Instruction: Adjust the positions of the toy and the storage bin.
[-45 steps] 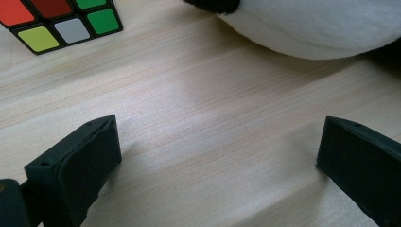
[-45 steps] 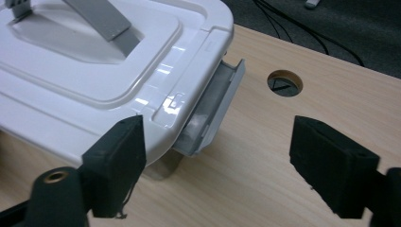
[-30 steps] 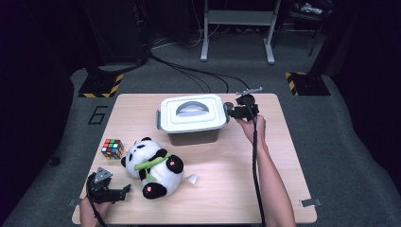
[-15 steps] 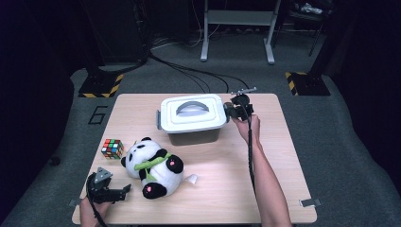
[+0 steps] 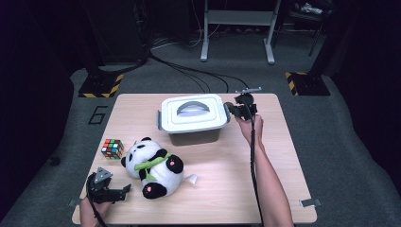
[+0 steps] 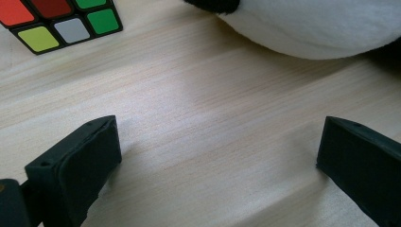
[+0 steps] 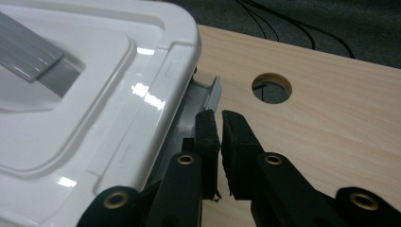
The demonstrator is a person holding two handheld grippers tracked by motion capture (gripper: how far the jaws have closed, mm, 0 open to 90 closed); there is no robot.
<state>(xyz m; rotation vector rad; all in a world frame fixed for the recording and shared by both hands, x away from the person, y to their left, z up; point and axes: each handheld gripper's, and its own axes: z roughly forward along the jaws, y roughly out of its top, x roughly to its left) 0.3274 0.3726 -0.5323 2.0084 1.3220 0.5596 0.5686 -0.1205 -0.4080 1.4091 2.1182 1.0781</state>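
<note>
Over on the far side of the bench, the right gripper sits at the right end of the white storage box, which stands near the far edge with its lid on and its grey handle lying flat on top. From the right gripper view its two fingers have just been closing and now stand pressed almost together, right beside the grey side latch that sticks out under the lid's rim; whether they pinch any of that latch I cannot tell, as the tips look nearly touching with nothing plainly between them. A round cable hole in the bench lies just beyond.

Nearer the person, the left gripper rests low at the near left corner, its fingers spread wide with bare wood between them. A plush panda lies on its back just beside it, toward the middle, and a colour cube sits near the panda's head at the left edge.
</note>
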